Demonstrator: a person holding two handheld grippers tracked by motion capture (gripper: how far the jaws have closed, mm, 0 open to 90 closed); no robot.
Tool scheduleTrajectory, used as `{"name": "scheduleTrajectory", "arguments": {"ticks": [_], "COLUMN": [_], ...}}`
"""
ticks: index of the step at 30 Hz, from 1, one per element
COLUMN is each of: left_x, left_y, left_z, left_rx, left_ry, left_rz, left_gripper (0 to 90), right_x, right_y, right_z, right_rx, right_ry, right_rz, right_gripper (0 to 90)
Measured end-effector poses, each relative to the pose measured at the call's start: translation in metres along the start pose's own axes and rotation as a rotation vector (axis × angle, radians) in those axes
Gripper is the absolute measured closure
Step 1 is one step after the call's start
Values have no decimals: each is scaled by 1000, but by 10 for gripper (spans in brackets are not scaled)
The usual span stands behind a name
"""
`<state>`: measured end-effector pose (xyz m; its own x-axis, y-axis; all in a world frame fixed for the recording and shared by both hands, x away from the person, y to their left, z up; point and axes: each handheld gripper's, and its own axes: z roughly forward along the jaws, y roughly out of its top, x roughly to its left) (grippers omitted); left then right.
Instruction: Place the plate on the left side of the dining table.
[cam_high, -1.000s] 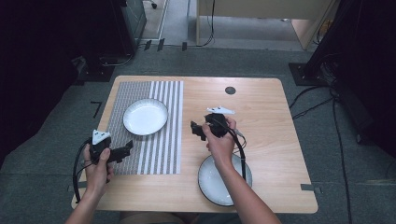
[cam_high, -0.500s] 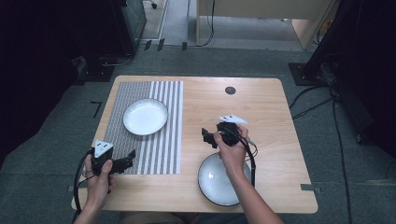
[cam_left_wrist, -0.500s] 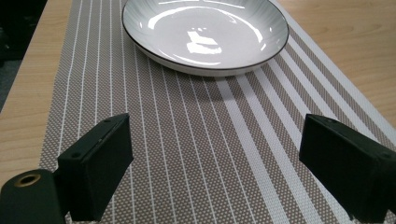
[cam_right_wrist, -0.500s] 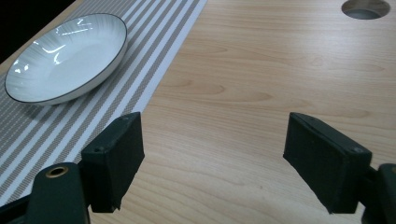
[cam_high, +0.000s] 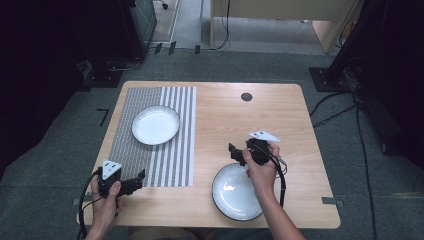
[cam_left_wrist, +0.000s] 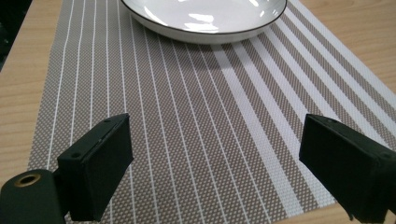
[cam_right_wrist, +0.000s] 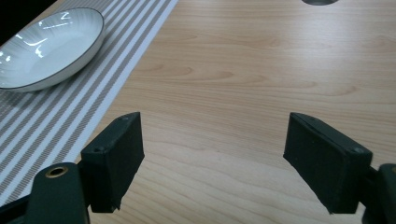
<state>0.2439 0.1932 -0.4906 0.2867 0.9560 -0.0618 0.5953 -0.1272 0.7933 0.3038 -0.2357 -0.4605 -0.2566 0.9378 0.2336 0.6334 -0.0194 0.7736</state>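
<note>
A white plate (cam_high: 155, 125) with a dark rim rests on the striped grey placemat (cam_high: 170, 160); it also shows as the plate (cam_left_wrist: 205, 18) and the plate (cam_right_wrist: 44, 46). A second white plate (cam_high: 235, 192) lies on bare wood near the front edge. My left gripper (cam_high: 137, 181) hovers over the placemat's front left corner, open and empty; in the left gripper view the left gripper (cam_left_wrist: 224, 163) stands wide over the mat (cam_left_wrist: 187, 116). My right gripper (cam_high: 233, 152) is open above bare wood just behind the second plate; the right gripper (cam_right_wrist: 212, 158) holds nothing.
The wooden table (cam_high: 230, 120) has a round dark cable hole (cam_high: 246, 96) at the back. Cables trail from both grippers. Dark floor, cables and furniture legs surround the table.
Both hands drew back toward the front edge. The right gripper moved right and nearer, away from the placemat; the left gripper slid toward the mat's front left corner.
</note>
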Motion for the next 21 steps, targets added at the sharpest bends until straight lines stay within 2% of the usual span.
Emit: {"name": "scheduleTrajectory", "arguments": {"ticks": [4,5,10,13,21], "left_x": [3,5,10,13,25], "left_y": [-5,-8,-13,-16,-22], "left_z": [-1,-2,-3,-4,-3], "left_rx": [1,4,14,19,39], "left_ry": [11,20,30,36,56], "left_rz": [6,14,14,10,11], "left_gripper": [95,95,95,94,95], "right_x": [-8,-14,-24,-36,-50], "right_y": [-5,-9,-17,-25,-34], "right_z": [-5,-8,-13,-18,-30], "right_rx": [1,-2,1,-2,-10], "right_ry": [-13,-25,-38,-50,-57], "right_rz": [11,12,33,43,72], "right_gripper": [199,199,198,196,195]}}
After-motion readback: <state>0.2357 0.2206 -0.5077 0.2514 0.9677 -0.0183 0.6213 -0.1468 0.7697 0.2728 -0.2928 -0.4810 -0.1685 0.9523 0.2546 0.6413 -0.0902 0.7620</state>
